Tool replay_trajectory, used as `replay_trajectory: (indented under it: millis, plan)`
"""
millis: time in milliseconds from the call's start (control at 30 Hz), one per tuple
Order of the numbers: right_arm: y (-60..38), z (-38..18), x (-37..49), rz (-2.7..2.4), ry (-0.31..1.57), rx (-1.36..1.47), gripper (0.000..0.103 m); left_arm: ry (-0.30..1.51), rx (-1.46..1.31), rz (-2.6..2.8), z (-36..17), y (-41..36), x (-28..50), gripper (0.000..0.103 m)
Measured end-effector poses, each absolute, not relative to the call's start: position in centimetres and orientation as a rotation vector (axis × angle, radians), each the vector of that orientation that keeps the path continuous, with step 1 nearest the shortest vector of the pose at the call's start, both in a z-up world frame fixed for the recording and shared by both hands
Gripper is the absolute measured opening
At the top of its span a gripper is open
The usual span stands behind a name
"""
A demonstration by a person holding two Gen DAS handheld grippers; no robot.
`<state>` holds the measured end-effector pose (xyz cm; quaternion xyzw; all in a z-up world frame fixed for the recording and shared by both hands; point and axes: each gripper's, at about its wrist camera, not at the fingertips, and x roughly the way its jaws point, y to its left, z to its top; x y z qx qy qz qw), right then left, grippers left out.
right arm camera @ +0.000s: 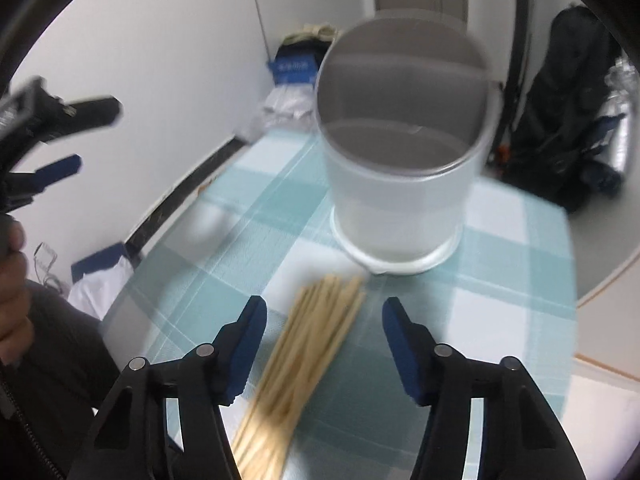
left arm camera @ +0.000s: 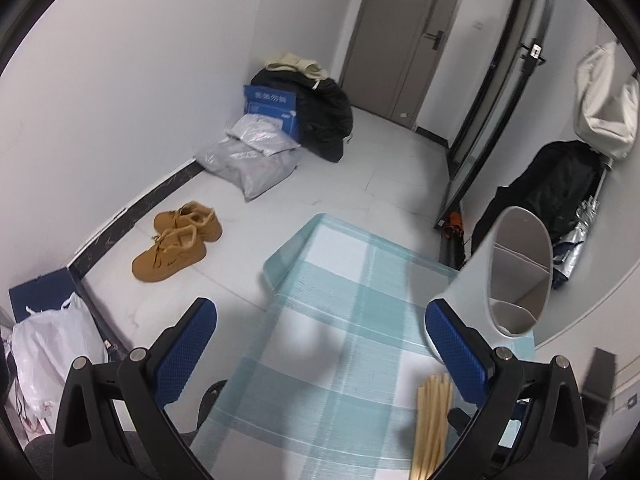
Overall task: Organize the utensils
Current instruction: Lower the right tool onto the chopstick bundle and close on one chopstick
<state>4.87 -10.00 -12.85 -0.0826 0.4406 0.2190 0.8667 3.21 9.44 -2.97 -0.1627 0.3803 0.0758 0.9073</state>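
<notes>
A counter (right arm camera: 500, 280) draped in a pale green checked cloth is seen carrying a white holder (right arm camera: 400, 200) standing upright near its far side, with a bundle of chopsticks (right arm camera: 304, 352) laid flat just in front of it. The right tongs (right arm camera: 324, 344) are held spread around the bundle, not touching it, while the left tongs (left arm camera: 320, 344) are spread wide and empty over the cloth, the holder just beside their right pad
</notes>
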Motion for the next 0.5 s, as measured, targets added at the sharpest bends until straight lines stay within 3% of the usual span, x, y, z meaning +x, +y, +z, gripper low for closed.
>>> replay_trajectory:
  millis: [67,200,367,500]
  plan:
    - [-9.4,-13.9,5.7,0.445,0.956,-0.197,0.046,0.797,-0.347,0.167,-3.2,9.9,3.3,0.102]
    - [-8.7,-15.5,6.7,0.422,0.992,-0.222,0.037,0.806,-0.358,0.174,-3.5,10.6,3.3,0.102]
    - [-8.5,-16.1,6.9,0.412,1.011,-0.221,0.011,0.812,-0.338,0.166,-3.8,10.8,3.5,0.102]
    - [-9.7,-15.7,7.0,0.411,1.003,-0.166,0.005,0.821,-0.313,0.164,-4.2,10.4,3.6,0.102]
